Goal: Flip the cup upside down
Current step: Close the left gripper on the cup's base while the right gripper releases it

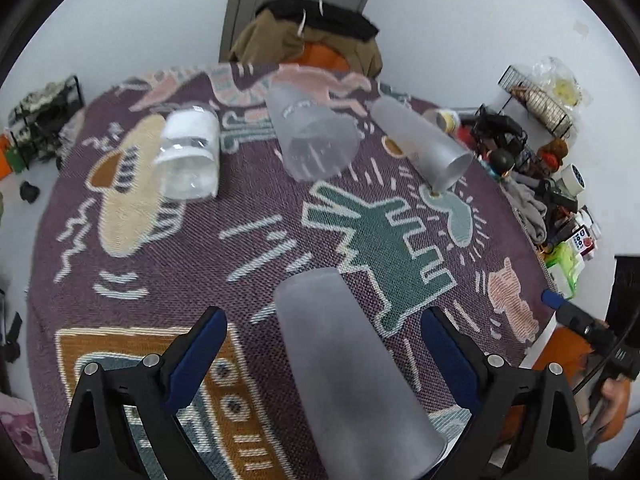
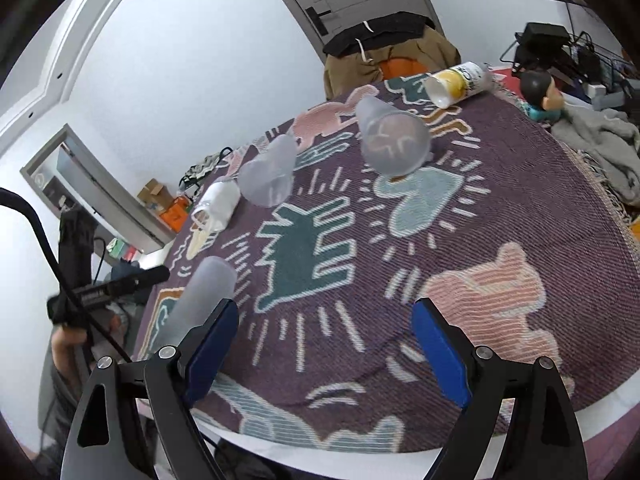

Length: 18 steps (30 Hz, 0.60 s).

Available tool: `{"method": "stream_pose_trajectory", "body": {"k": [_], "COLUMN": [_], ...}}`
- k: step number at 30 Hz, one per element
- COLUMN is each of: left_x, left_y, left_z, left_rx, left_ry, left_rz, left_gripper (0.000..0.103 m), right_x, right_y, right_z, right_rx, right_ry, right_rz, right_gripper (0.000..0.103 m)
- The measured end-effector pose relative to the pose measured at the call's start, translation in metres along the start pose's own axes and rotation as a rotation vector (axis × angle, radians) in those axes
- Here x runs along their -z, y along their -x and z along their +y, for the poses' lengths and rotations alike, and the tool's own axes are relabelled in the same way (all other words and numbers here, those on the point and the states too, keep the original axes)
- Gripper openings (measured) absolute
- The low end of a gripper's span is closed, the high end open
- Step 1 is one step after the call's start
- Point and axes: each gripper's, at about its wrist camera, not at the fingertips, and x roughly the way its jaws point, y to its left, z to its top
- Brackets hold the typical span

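Observation:
A frosted grey cup (image 1: pixel 344 364) stands upside down on the patterned cloth between the open jaws of my left gripper (image 1: pixel 324 332); neither blue pad touches it. It also shows in the right wrist view (image 2: pixel 204 300), at the left. My right gripper (image 2: pixel 324 320) is open and empty above the cloth's near edge. Three more cups lie on their sides farther back: a clear one with a white label (image 1: pixel 190 152), a wide frosted one (image 1: pixel 312 132) and a tall frosted one (image 1: pixel 424 140).
A patterned purple cloth (image 1: pixel 248 240) covers the round table. A yellow-and-white cup (image 2: pixel 460 82) lies at the far edge. Clutter, a grey cloth (image 2: pixel 600 140) and a doll head (image 2: pixel 538 88) sit at the right edge. A draped chair (image 1: pixel 308 36) stands behind.

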Motion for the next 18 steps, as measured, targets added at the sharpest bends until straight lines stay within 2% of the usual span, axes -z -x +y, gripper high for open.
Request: {"method": "stream_pose_trajectory", "body": {"k": [1,4,6,10,18], "left_x": [-0.003,-0.011,-0.016,-0.023,-0.032], "left_y": [-0.005,-0.019,-0.028,-0.043,-0.073], "left_z": [0.001,0.007,0.009,0.007,-0.004], "left_rx": [0.001,0.030,0.010,-0.010,-0.095], "left_ry": [0.012,0.068,0.093,0.097,0.050], "left_rz": [0.027,0.115,0.164,0.237,0.379], "left_gripper": [0.091,0.088,0.088,0.088,0.085], "right_x": [0.002,0.006,0.009,0.015,0.020], "right_y": [-0.001,-0.002,-0.003,-0.006,-0.019], "right_z": [-0.005,-0.015,-0.020,-0.025,-0.016], "right_rx": [0.008,0.018,0.025,0.025,0.026], "right_ry": [-0.004,-0.008,-0.005,0.010,0.069], "right_rz": [0.003,0.005,0.002,-0.002,0.000], "right_gripper": [0.089,0.089,0.089,0.089,0.089]}}
